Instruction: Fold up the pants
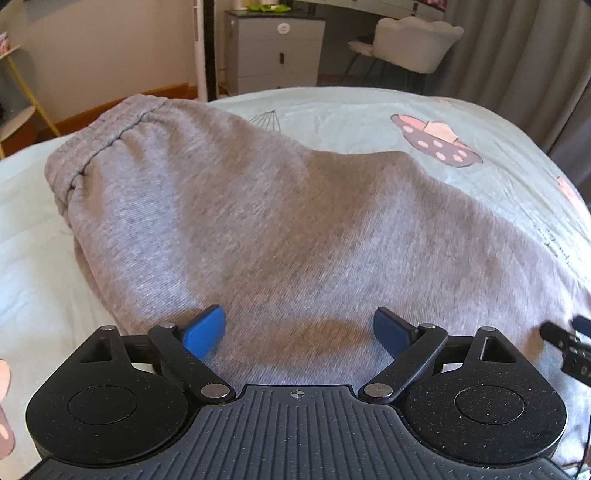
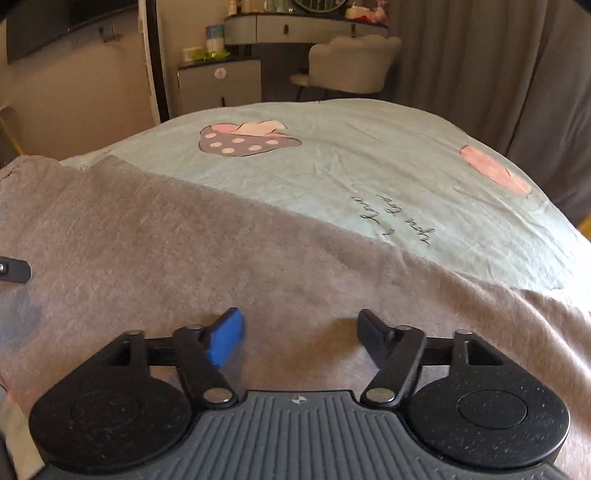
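Observation:
Grey sweatpants (image 1: 229, 221) lie on a pale green bedsheet (image 1: 351, 114), their elastic waistband (image 1: 99, 147) at the far left. They also fill the right wrist view (image 2: 184, 251). My left gripper (image 1: 300, 334) is open just above the near part of the pants, holding nothing. My right gripper (image 2: 300, 339) is open too, low over the pants further along the leg, empty. The right gripper's tip shows at the left wrist view's right edge (image 1: 561, 341). The left gripper's tip shows at the right wrist view's left edge (image 2: 14, 271).
The sheet (image 2: 369, 177) has mushroom prints (image 2: 247, 140) and script lettering. Beyond the bed stand a grey drawer cabinet (image 1: 275, 51), a white chair (image 1: 410, 40), a vanity desk (image 2: 295, 26) and grey curtains (image 2: 480, 74). A yellow-framed stand (image 1: 22, 96) is at the far left.

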A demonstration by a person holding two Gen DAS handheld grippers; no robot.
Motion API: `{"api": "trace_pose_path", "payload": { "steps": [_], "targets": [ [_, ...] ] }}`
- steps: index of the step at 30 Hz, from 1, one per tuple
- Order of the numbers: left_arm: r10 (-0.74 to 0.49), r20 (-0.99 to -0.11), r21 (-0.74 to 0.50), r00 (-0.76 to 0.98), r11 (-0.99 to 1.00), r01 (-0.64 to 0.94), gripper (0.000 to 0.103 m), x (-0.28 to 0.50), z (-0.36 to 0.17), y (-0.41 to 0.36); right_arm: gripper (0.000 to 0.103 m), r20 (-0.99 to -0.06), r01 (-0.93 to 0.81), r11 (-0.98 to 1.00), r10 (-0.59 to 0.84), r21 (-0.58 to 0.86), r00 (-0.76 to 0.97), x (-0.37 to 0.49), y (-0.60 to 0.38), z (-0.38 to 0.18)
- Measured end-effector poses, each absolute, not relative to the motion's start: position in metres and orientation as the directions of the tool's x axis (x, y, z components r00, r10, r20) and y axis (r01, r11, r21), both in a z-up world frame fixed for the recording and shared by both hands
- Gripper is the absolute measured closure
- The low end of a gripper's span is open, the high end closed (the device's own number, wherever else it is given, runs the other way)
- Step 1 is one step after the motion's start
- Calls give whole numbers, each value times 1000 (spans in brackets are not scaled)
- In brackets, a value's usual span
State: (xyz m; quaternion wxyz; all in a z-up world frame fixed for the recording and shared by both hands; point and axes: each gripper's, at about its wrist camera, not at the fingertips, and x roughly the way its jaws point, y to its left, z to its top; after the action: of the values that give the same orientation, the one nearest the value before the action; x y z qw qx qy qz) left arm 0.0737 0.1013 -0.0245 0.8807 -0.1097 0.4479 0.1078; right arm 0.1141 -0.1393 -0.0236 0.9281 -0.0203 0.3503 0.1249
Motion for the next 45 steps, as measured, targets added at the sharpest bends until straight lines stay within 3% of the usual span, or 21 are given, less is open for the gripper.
{"api": "trace_pose_path", "payload": {
  "steps": [4, 8, 10, 11, 14, 15, 16, 21, 23, 26, 28, 32, 35, 36, 39, 42, 45],
  "targets": [
    [74, -813, -123, 577, 948, -295, 9, 73, -26, 105, 21, -677, -152, 985, 165, 79, 717, 110, -195, -29],
    [74, -817, -119, 572, 949, -292, 8, 74, -27, 104, 21, -710, 109, 983, 30, 149, 703, 92, -299, -36],
    [88, -820, -99, 565, 951, -293, 8, 76, -27, 101, 32, -703, 207, 952, 13, 227, 711, 71, -356, -41],
    [99, -823, -84, 559, 952, -293, 8, 77, -27, 99, 30, -704, 263, 934, -18, 243, 710, 59, -380, -43],
    [151, -821, -24, 551, 955, -297, 8, 77, -23, 87, 32, -779, 504, 860, -265, 76, 569, 28, -433, -49],
    [155, -818, -22, 554, 954, -299, 8, 75, -21, 84, 45, -781, 548, 830, -272, 106, 563, 12, -446, -48],
    [146, -814, -35, 562, 954, -297, 8, 73, -20, 81, 52, -773, 555, 816, -247, 159, 584, -3, -454, -45],
    [59, -800, -131, 597, 954, -271, 8, 70, -18, 63, 52, -759, 409, 875, -76, 260, 646, -50, -451, -47],
    [66, -798, -111, 599, 961, -254, 8, 70, -16, 56, 52, -775, 393, 901, -114, 183, 622, -47, -449, -50],
    [135, -776, -49, 617, 961, -272, 8, 68, -10, 57, 53, -777, 457, 889, -306, -26, 550, -39, -448, -45],
    [173, -753, -40, 635, 951, -307, 8, 67, -4, 64, 54, -753, 468, 881, -350, -64, 556, -29, -442, -33],
    [182, -750, -58, 635, 940, -337, 8, 74, -2, 77, 53, -701, 261, 965, -161, 38, 695, 20, -393, 1],
    [243, -766, 31, 596, 939, -343, 8, 82, -9, 77, 41, -678, 21, 991, 73, 130, 732, 64, -333, 17],
    [262, -765, 68, 588, 941, -332, 8, 85, -11, 78, 36, -670, -52, 987, 140, 150, 729, 76, -309, 21],
    [310, -772, 145, 555, 936, -321, 8, 91, -17, 82, 36, -651, -243, 953, 300, 179, 697, 115, -241, 25],
    [265, -805, 94, 531, 940, -328, 8, 86, -24, 103, 36, -641, -395, 900, 414, 183, 646, 149, -181, 23],
    [239, -808, 65, 539, 945, -322, 8, 81, -25, 115, 28, -637, -523, 831, 510, 191, 578, 177, -134, 23]
  ]
}}
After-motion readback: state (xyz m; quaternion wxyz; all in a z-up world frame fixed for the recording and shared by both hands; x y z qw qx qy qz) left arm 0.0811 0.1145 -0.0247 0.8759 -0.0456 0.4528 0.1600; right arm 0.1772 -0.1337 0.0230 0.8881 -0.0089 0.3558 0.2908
